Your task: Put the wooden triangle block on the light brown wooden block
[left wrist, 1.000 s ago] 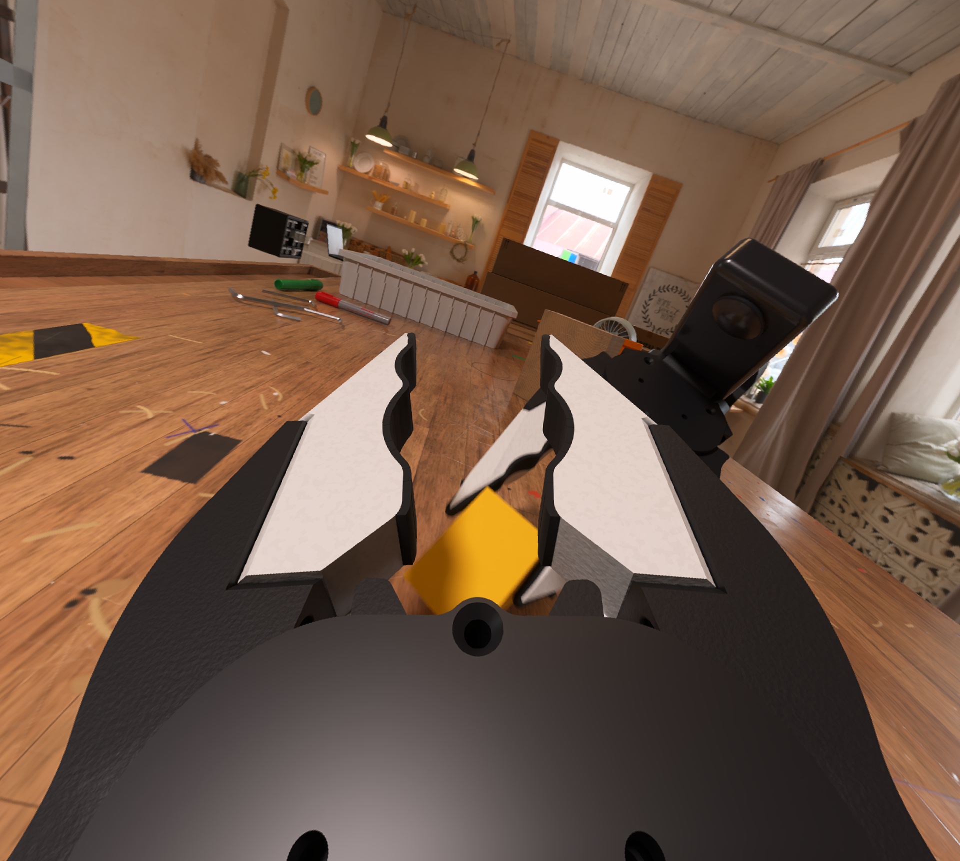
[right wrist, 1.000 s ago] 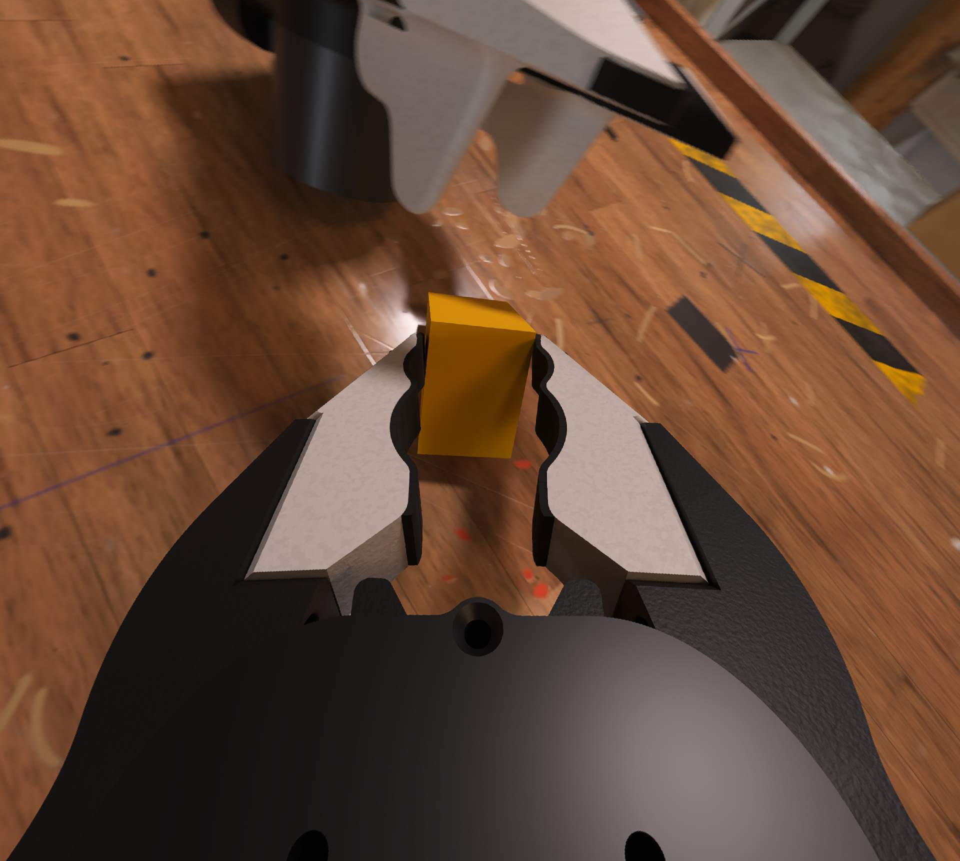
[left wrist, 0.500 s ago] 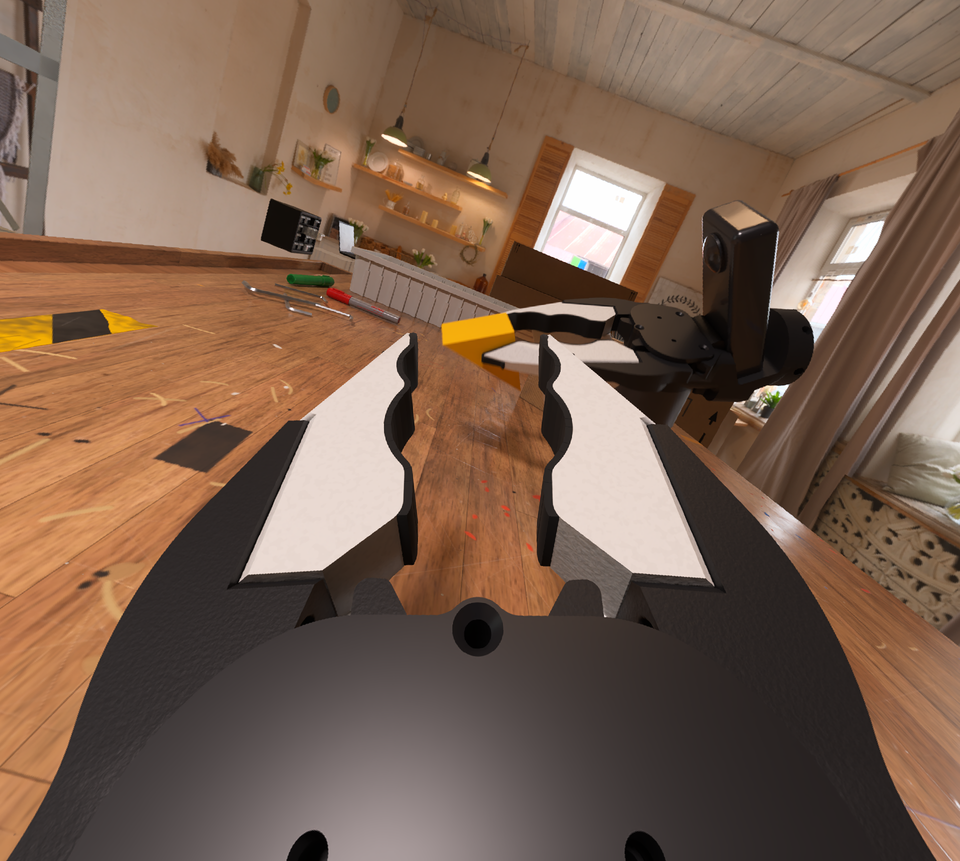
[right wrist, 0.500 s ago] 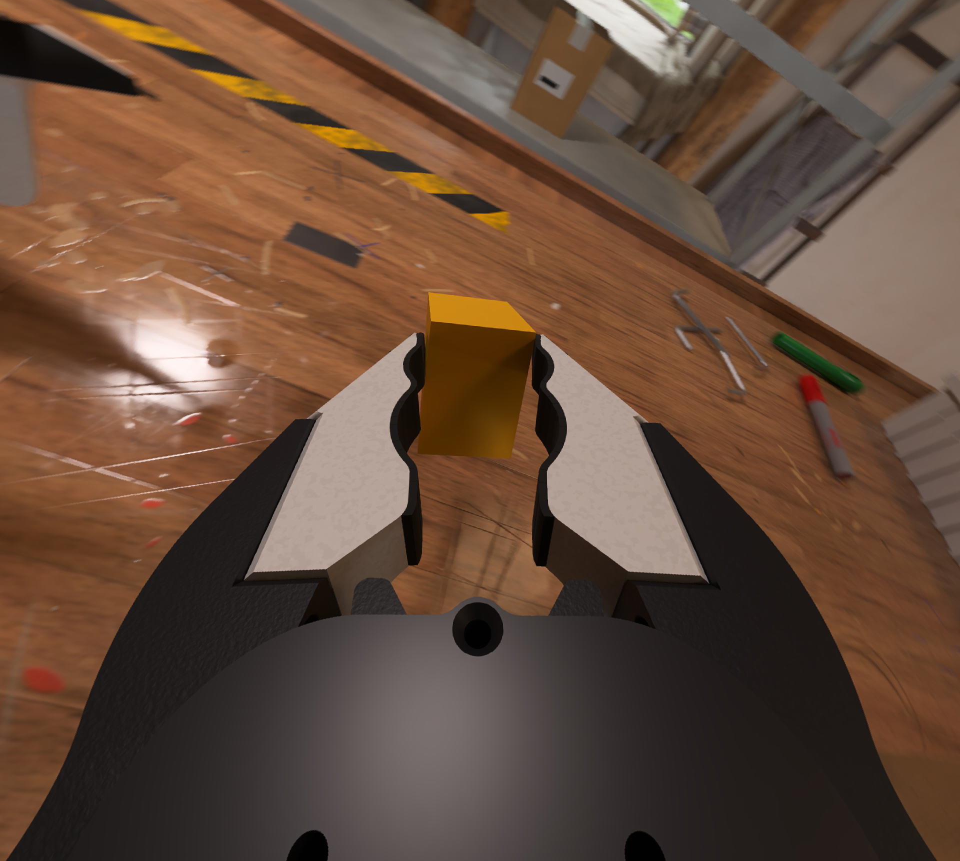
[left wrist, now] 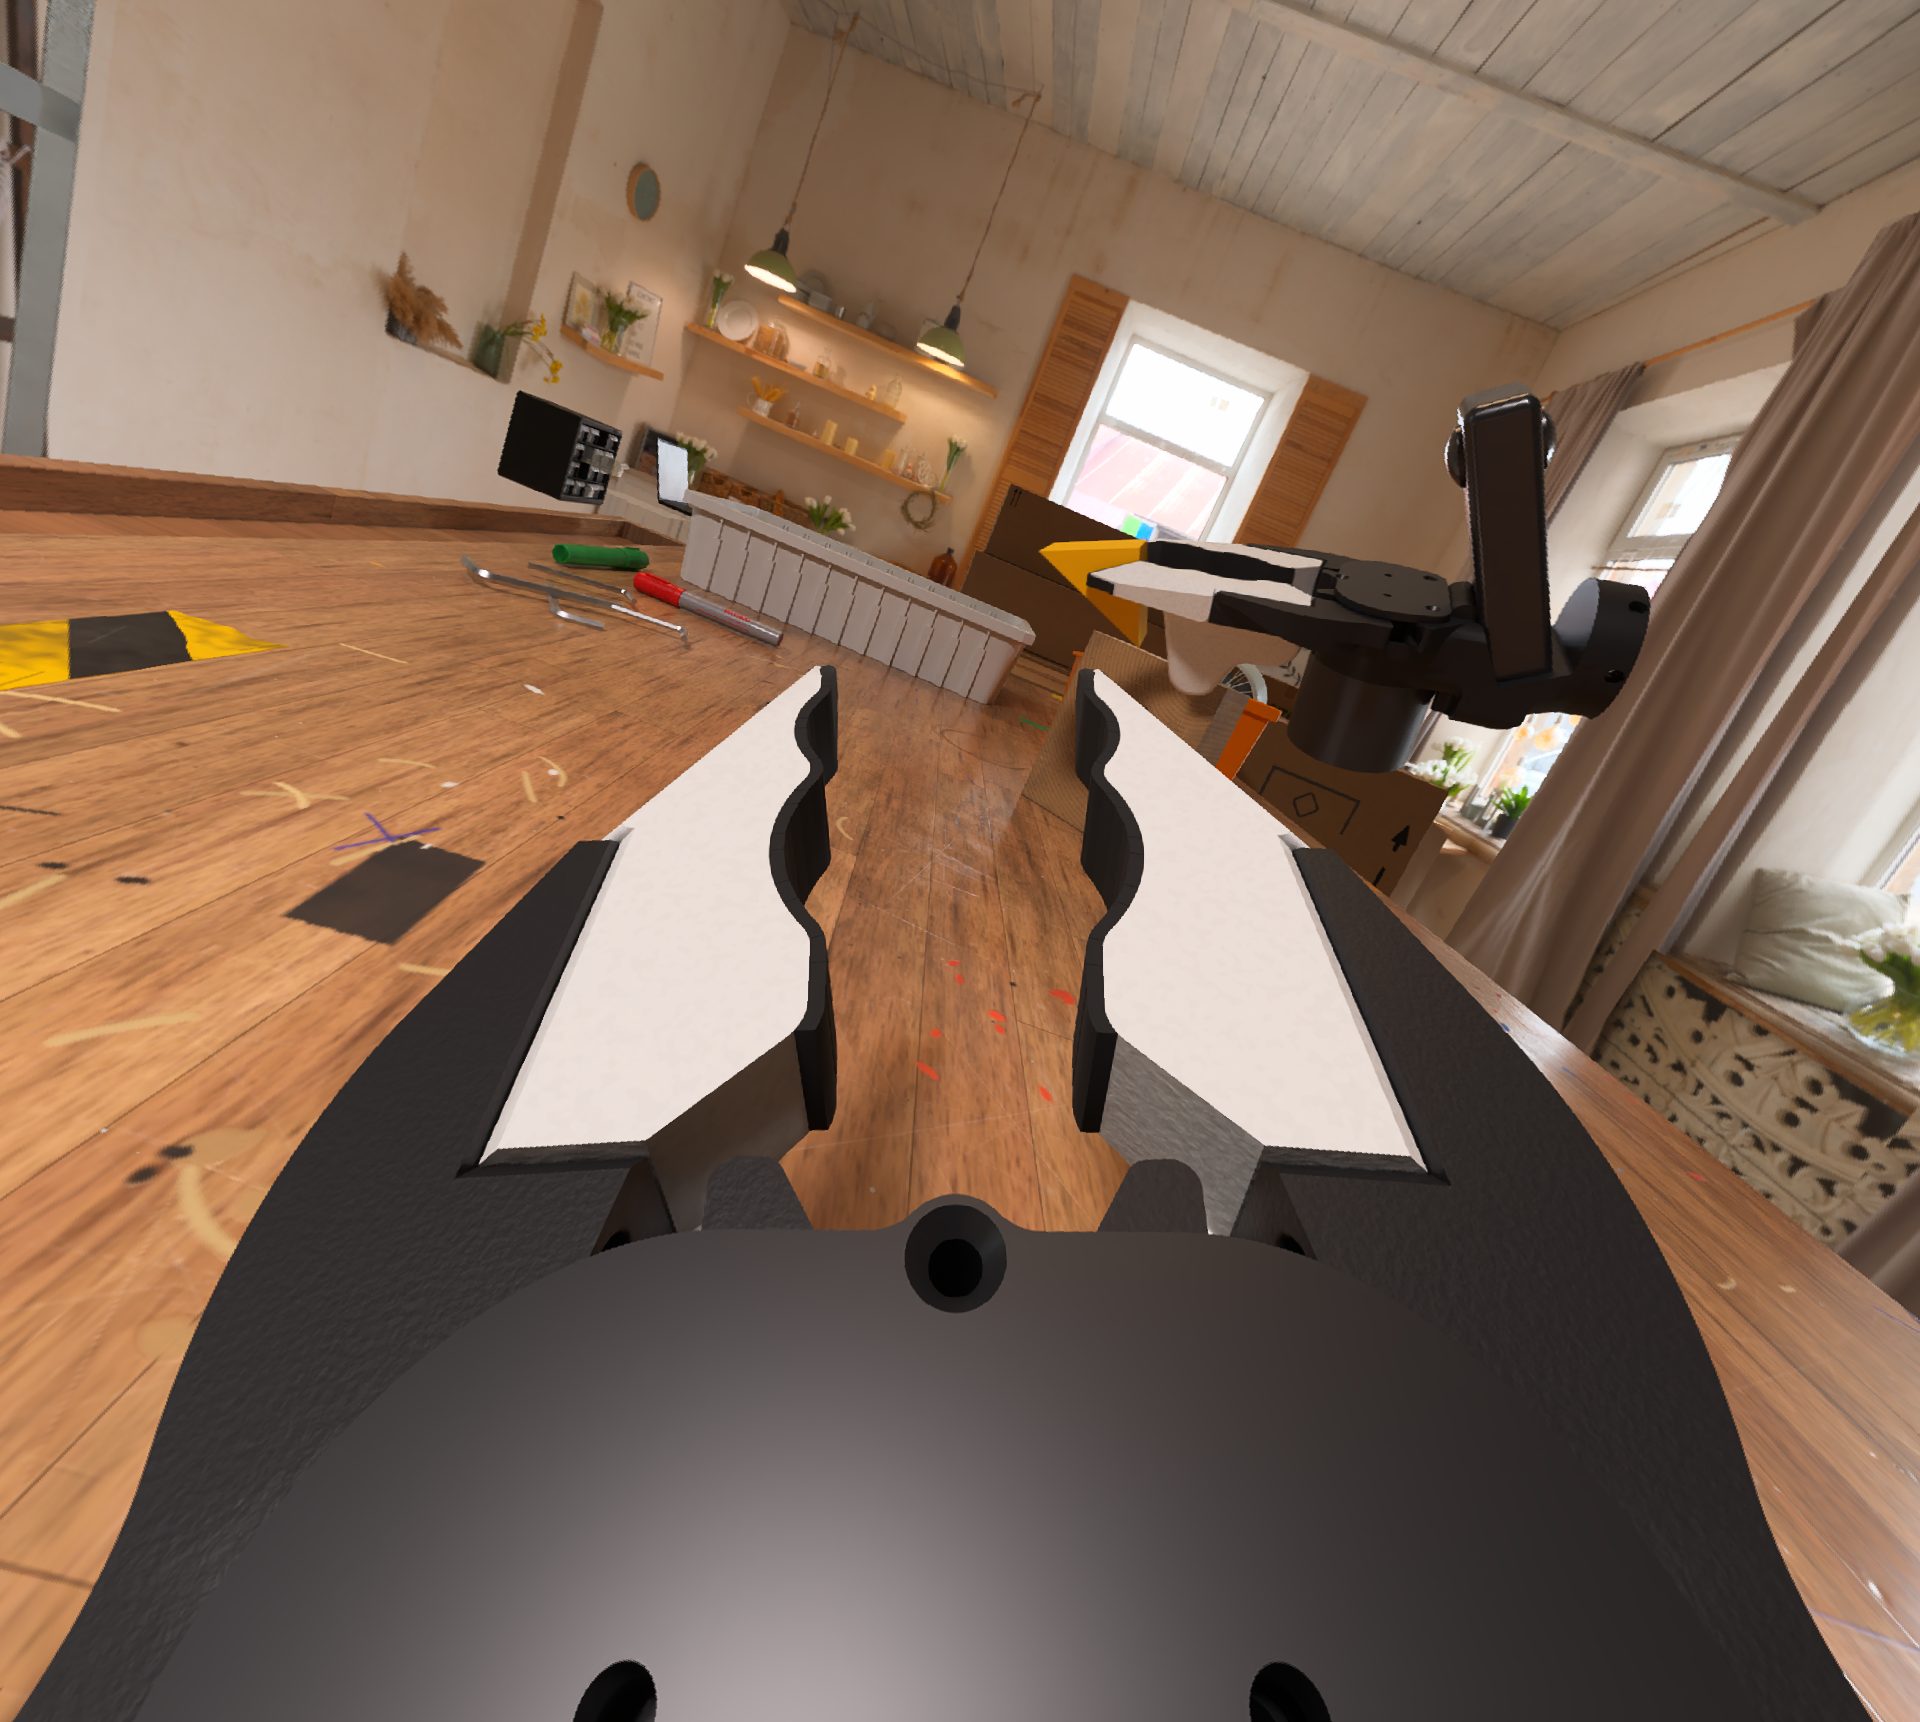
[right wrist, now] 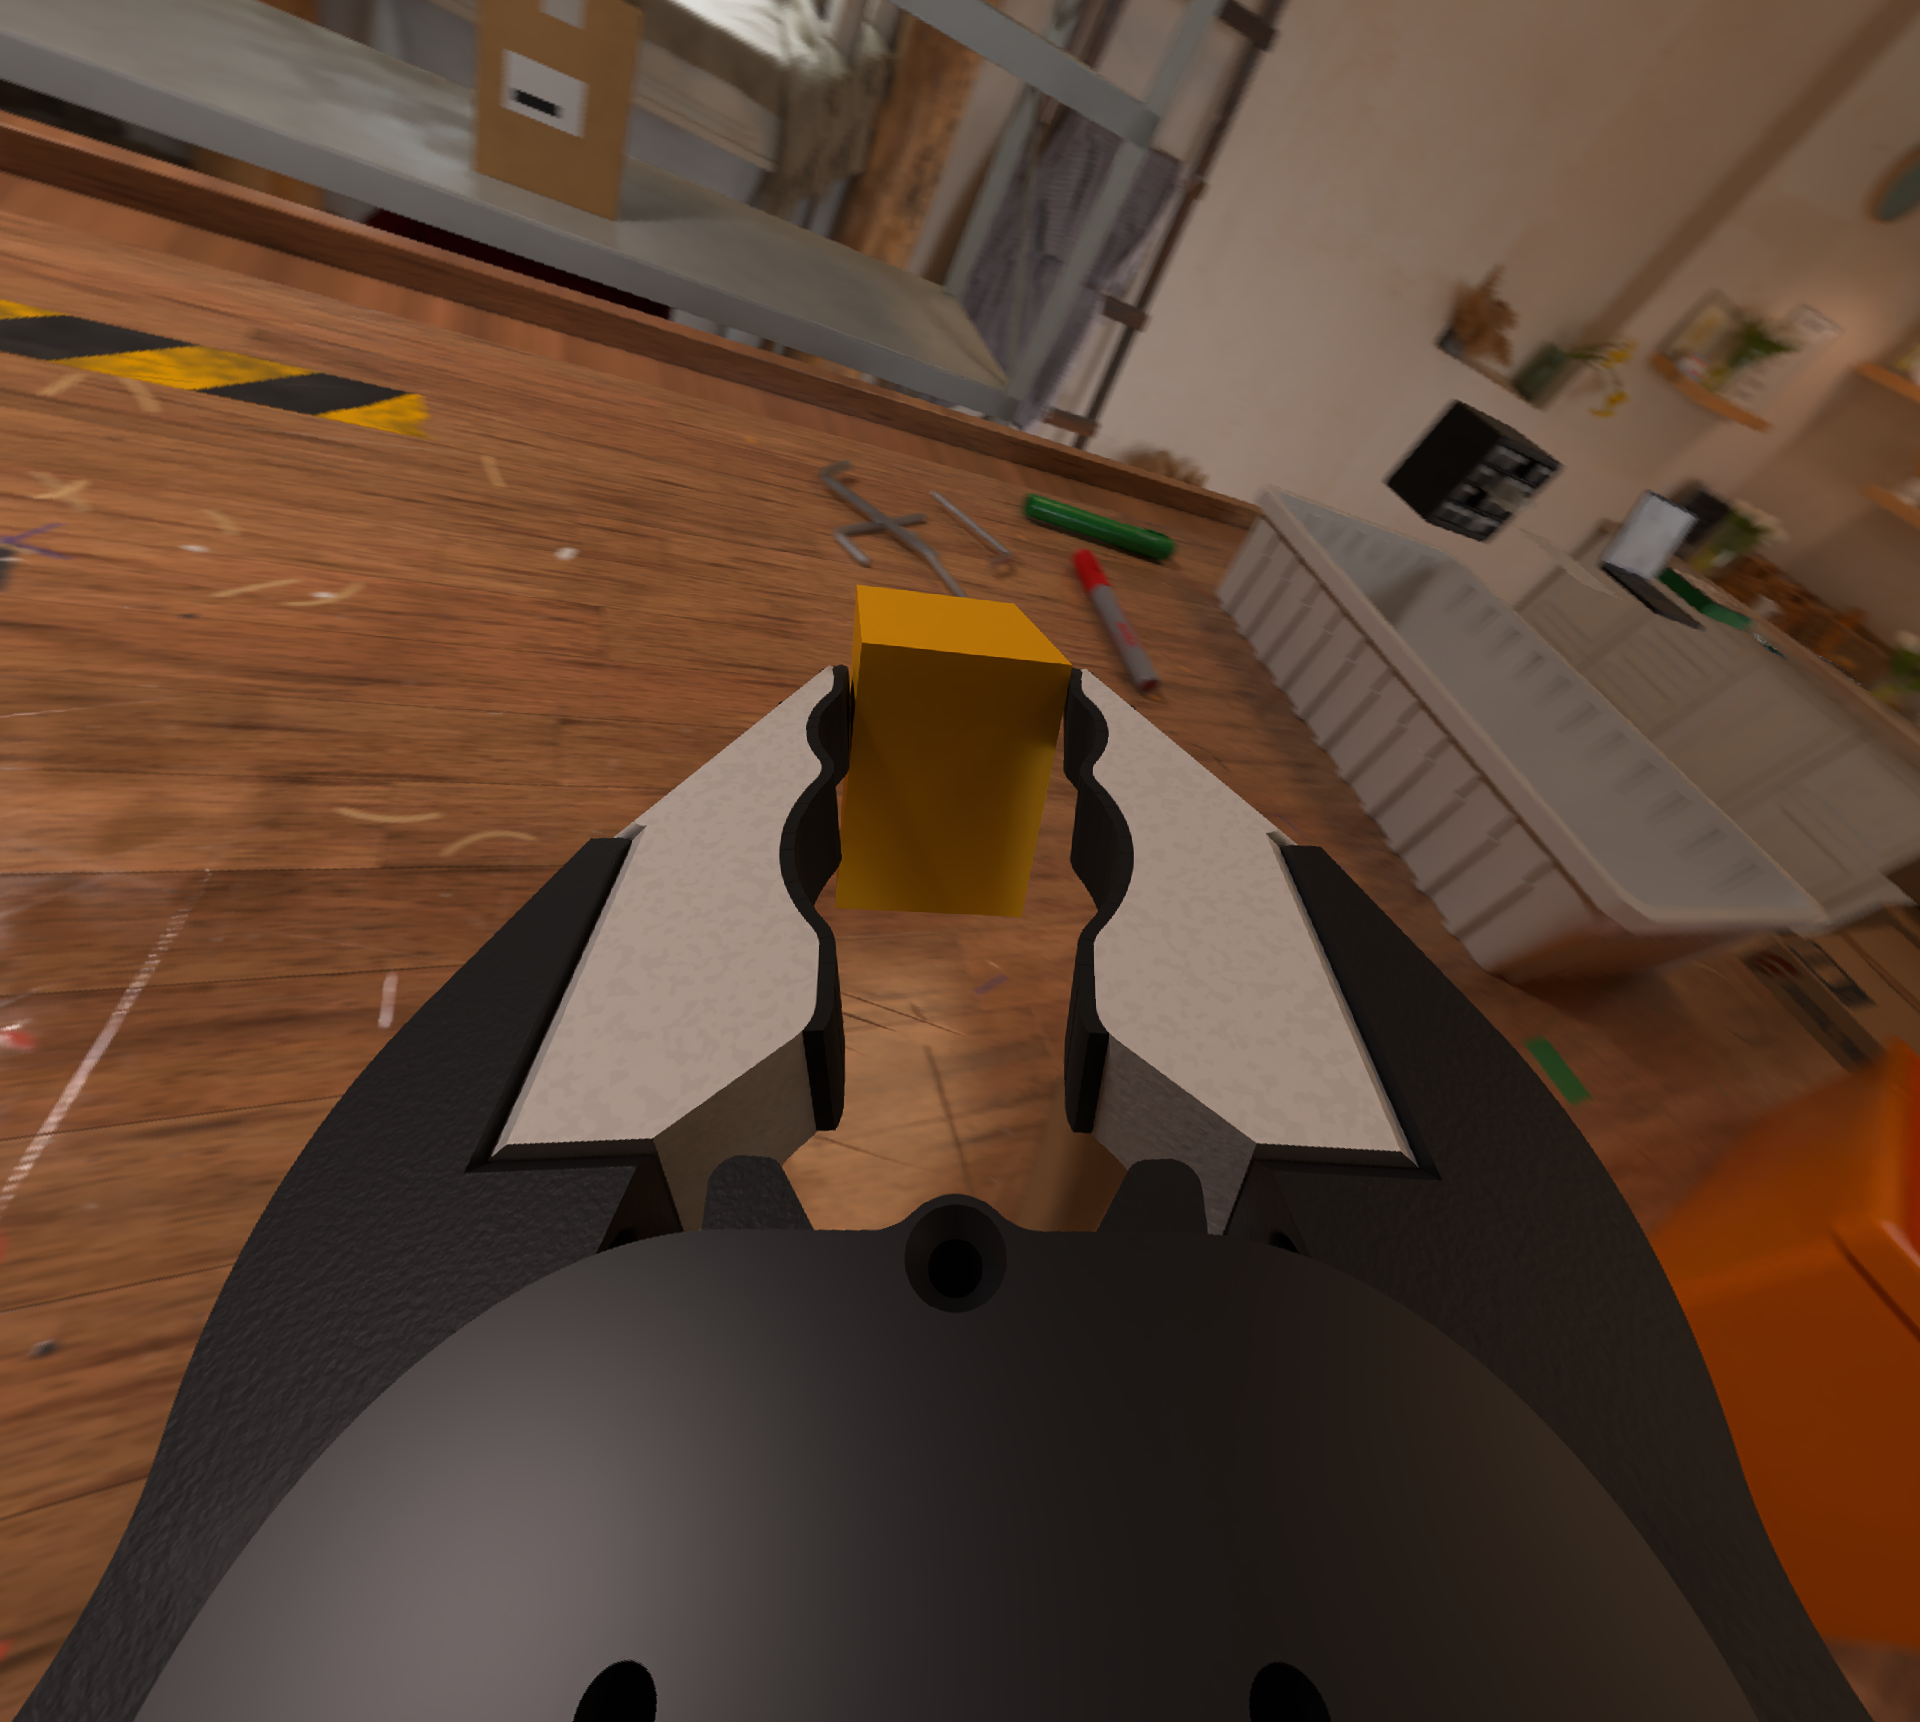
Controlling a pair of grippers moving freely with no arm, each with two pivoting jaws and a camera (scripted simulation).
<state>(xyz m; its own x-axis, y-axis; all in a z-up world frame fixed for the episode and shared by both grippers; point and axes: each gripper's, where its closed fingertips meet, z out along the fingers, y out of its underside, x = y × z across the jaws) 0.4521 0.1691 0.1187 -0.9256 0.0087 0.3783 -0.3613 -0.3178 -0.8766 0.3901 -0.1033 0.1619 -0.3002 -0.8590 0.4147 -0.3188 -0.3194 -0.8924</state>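
The wooden triangle block (right wrist: 945, 779) is yellow-orange and sits clamped between the fingertips of my right gripper (right wrist: 956, 685), held in the air above the wooden table (right wrist: 312, 737). In the left wrist view the right gripper (left wrist: 1103, 576) hovers at the upper right, level, with the block's pointed end (left wrist: 1081, 558) sticking out to the left. My left gripper (left wrist: 954, 685) is open and empty, low over the table. A light brown block (left wrist: 1049, 768) stands on the table just past it, partly hidden by its right finger.
A white ribbed bin (left wrist: 862, 602) stands at the far table end; it also shows in the right wrist view (right wrist: 1507, 716). Near it lie a red marker (right wrist: 1112, 618), a green marker (right wrist: 1096, 527) and metal tools (right wrist: 883, 524). Black-yellow tape (left wrist: 114, 644) marks the left. The table edge runs along the right.
My right gripper has lifted the triangle block off the table, from just in front of my left gripper, up and to the right, and turned level. My left gripper has stayed open.
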